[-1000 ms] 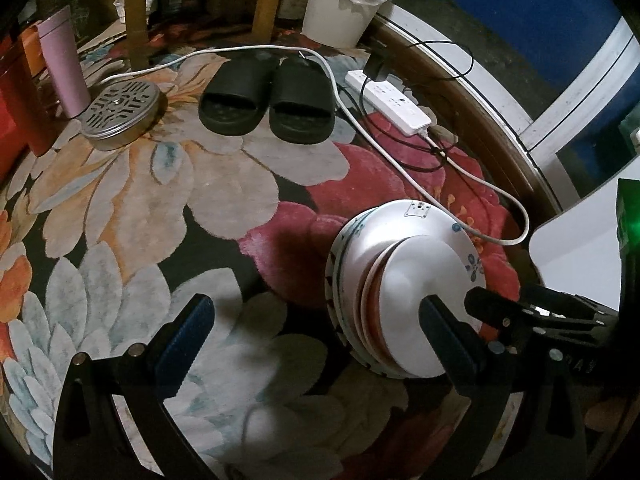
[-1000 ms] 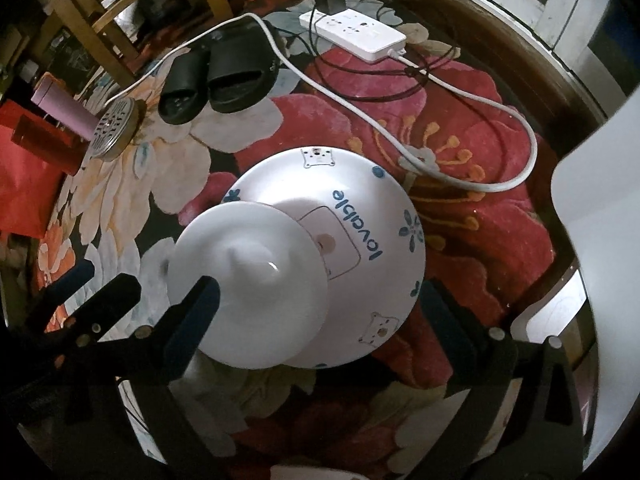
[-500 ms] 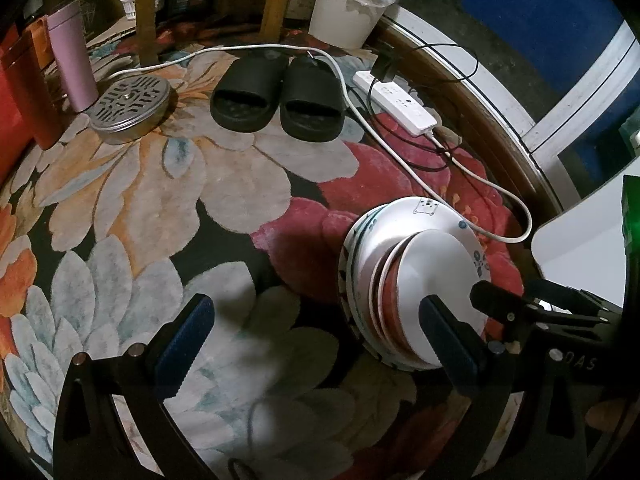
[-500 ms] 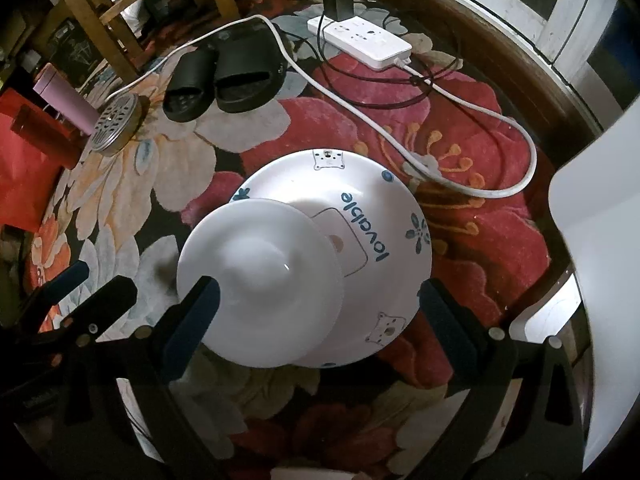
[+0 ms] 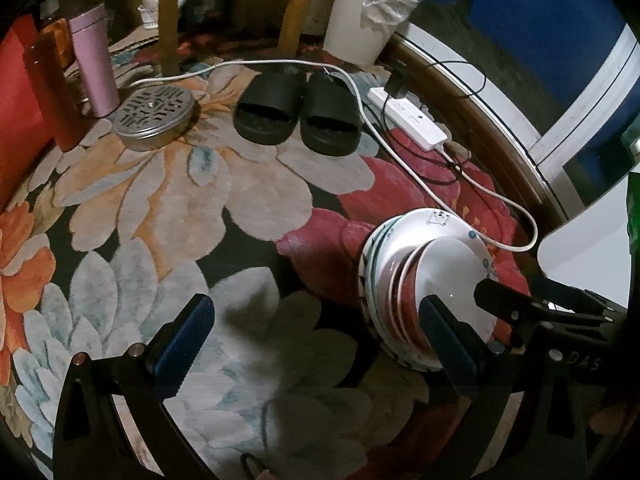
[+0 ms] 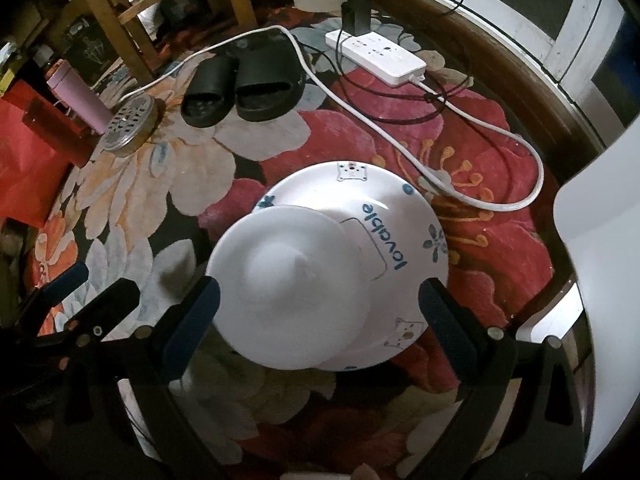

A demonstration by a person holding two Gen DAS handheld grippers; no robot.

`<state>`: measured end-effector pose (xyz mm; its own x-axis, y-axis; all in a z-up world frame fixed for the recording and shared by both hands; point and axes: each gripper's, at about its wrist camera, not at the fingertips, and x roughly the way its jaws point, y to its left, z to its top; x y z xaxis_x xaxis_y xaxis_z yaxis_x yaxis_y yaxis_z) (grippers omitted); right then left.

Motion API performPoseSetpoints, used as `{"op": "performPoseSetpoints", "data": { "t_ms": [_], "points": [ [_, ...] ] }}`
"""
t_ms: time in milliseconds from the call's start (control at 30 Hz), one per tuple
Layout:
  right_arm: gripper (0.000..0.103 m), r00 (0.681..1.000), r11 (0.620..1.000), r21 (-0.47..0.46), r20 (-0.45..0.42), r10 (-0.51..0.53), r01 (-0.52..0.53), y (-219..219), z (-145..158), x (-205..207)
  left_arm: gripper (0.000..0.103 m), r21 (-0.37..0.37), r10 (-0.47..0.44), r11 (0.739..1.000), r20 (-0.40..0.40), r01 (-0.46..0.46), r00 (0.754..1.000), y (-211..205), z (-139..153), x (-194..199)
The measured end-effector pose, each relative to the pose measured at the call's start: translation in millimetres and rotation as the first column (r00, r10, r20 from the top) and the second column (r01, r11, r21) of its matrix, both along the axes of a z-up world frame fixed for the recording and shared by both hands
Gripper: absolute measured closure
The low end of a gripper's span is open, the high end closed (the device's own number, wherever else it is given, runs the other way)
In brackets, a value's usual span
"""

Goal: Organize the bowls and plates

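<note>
Both grippers, left gripper point(image 5: 316, 332) and right gripper point(image 6: 320, 312), gaped empty; small white plate point(image 6: 292, 292) hid stack point(image 5: 390, 280) layers (6 o'clock rim occluded).

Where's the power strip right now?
The power strip lies at the rug's far right edge in both views, right of the black slippers, beyond the stacked dishes.

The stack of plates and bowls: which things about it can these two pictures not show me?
- How many dishes are in the stack: the left wrist view shows only rims edge-on, partly behind the left gripper finger.
- The bottom dishes: in the right wrist view the white bowl and the "lovable" plate cover them.
- Whether the open right gripper touches the stack: contact cannot be told.
</note>
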<state>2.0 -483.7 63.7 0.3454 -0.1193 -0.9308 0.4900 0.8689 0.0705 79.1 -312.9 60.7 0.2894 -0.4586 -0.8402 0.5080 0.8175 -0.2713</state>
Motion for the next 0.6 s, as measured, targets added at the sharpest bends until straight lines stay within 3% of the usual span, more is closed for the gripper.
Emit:
{"op": "performPoseSetpoints", "data": {
  "t_ms": [233,333,600],
  "points": [
    [0.004,0.999,1.0,-0.011,0.035,0.024,-0.024,12.1,6.5,2.5,0.001,0.009,0.039,0.999,0.028,-0.039,0.999,13.0,6.7,-1.2],
    [0.003,1.0,0.996,-0.083,0.024,0.016,-0.014,19.8,11.5,3.3,0.001,0.017,0.044,0.999,0.038,-0.045,0.998,18.9,8.7,-2.2],
    [0.004,0.998,0.997,-0.057,0.045,0.045,-0.042,33.0,14.8,5.9,0.001,0.048,0.083,0.995,0.065,-0.086,0.994,37.2,14.3,-7.1]
  ]
}}
